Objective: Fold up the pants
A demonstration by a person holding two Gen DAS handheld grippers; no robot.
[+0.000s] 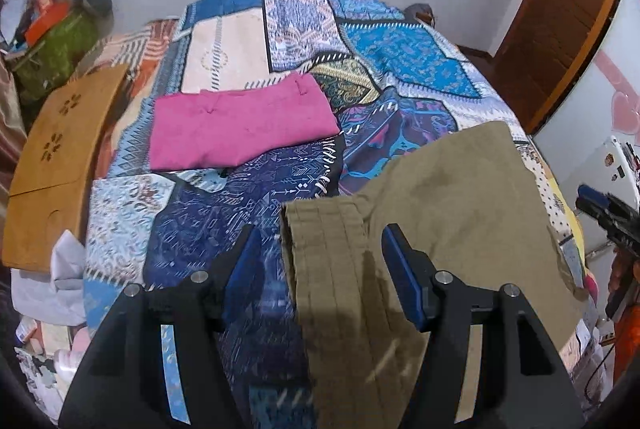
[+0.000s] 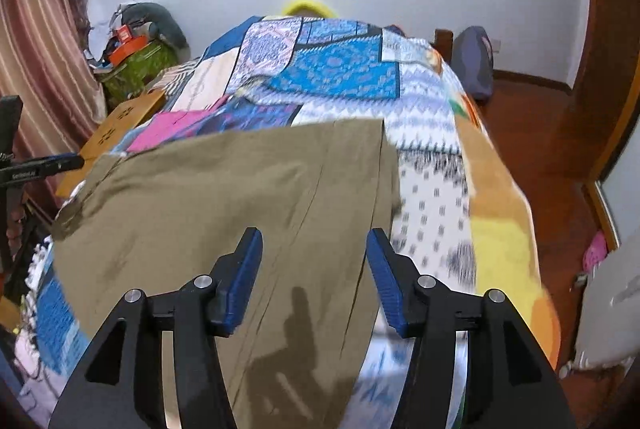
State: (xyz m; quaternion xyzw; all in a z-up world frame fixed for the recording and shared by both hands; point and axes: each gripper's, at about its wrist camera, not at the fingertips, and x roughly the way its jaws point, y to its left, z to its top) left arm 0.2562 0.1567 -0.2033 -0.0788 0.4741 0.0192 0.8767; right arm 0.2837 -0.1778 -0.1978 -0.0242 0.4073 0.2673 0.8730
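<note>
Olive-khaki pants (image 1: 440, 213) lie folded on a patchwork bedspread (image 1: 248, 213); they also fill the middle of the right wrist view (image 2: 240, 205). My left gripper (image 1: 320, 249) is open and empty, hovering over the pants' stitched left edge. My right gripper (image 2: 314, 249) is open and empty above the pants' right part, close to their right edge. The right gripper also shows at the right edge of the left wrist view (image 1: 604, 213).
A folded pink garment (image 1: 240, 125) lies farther back on the bed. A wooden lap table (image 1: 56, 165) leans at the bed's left side. Cluttered bags (image 1: 56, 41) stand in the left corner. Wooden floor (image 2: 532, 133) lies to the right of the bed.
</note>
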